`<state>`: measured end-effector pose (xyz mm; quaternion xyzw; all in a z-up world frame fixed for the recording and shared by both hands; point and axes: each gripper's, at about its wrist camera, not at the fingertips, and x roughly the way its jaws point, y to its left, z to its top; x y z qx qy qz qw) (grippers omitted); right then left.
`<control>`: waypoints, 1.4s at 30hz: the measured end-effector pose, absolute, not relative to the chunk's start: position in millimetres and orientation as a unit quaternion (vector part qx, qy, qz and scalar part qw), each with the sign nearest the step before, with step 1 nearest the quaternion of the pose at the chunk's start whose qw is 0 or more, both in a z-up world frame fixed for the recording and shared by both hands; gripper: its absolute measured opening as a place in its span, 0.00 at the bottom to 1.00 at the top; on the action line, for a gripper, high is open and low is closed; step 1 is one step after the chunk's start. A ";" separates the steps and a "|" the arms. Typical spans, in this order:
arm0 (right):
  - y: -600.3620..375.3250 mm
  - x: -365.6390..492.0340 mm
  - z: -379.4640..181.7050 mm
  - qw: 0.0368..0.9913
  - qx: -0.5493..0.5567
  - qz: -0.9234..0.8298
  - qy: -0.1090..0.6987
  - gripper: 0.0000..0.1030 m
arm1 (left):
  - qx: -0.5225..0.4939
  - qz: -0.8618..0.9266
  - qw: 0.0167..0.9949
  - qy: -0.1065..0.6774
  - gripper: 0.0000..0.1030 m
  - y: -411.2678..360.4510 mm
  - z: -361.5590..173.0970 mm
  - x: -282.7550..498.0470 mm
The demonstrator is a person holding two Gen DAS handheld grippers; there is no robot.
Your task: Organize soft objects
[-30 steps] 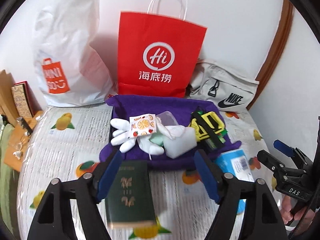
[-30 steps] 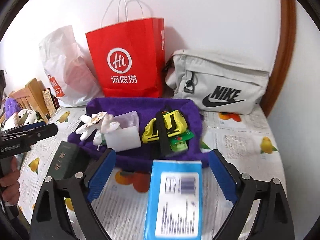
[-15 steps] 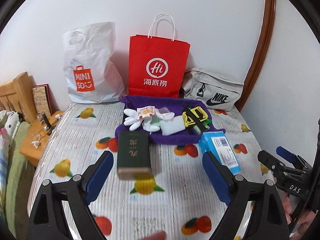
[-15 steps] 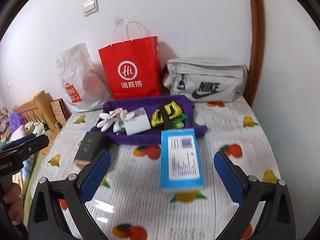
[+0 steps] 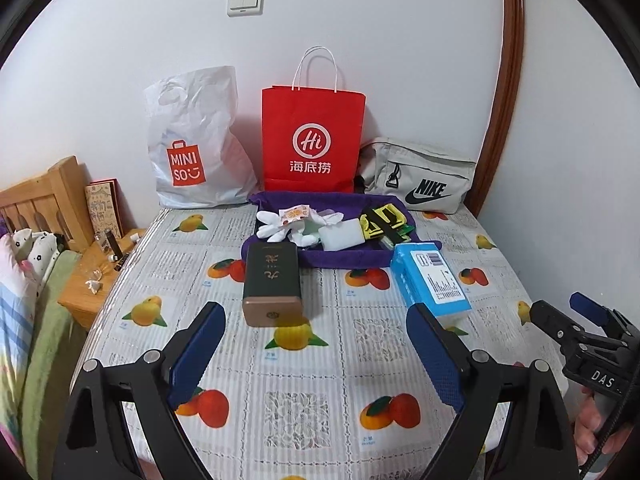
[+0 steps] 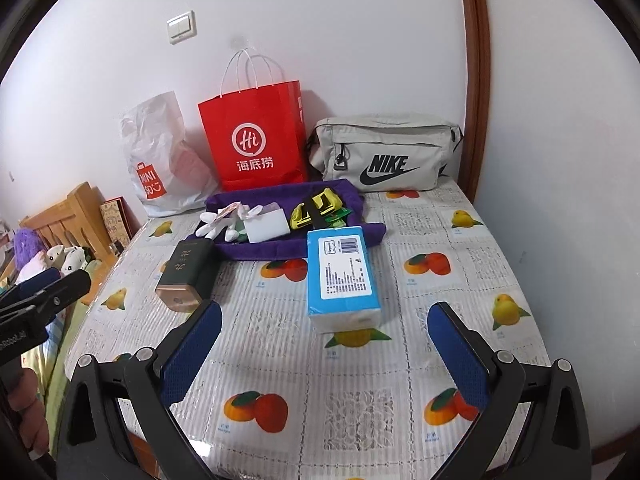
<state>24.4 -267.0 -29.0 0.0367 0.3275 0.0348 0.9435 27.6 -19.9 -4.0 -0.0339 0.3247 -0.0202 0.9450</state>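
A purple cloth (image 5: 344, 258) (image 6: 260, 246) lies at the far middle of the table. On it lie a white glove (image 5: 276, 224) (image 6: 218, 226), a white sponge block (image 5: 342, 234) (image 6: 266, 228) and a yellow-and-black strap bundle (image 5: 380, 224) (image 6: 316, 210). A dark green box (image 5: 272, 280) (image 6: 186, 272) and a blue tissue pack (image 5: 430, 280) (image 6: 342, 276) lie in front of the cloth. My left gripper (image 5: 316, 354) is open and empty, well short of the green box. My right gripper (image 6: 324, 354) is open and empty, short of the tissue pack.
A white Miniso bag (image 5: 192, 148), a red paper bag (image 5: 312, 140) and a grey Nike bag (image 5: 420, 178) stand against the back wall. The table has a fruit-print cover (image 5: 304, 392). A wooden bedside stand (image 5: 88, 280) and a bed are at the left.
Both grippers have pulled back and up from the green box and the tissue pack, so the whole table shows. Both stayed open. The objects have not moved.
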 end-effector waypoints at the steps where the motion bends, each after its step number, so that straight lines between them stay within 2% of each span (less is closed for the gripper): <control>1: -266.8 22.5 -28.9 0.944 0.035 0.034 0.327 0.99 | -0.034 -0.021 0.945 0.326 0.89 -20.2 -5.1 25.9; 42: -259.3 1.5 -31.4 0.947 0.012 0.030 0.320 0.99 | -0.026 -0.015 0.945 0.325 0.89 -22.1 -8.6 9.5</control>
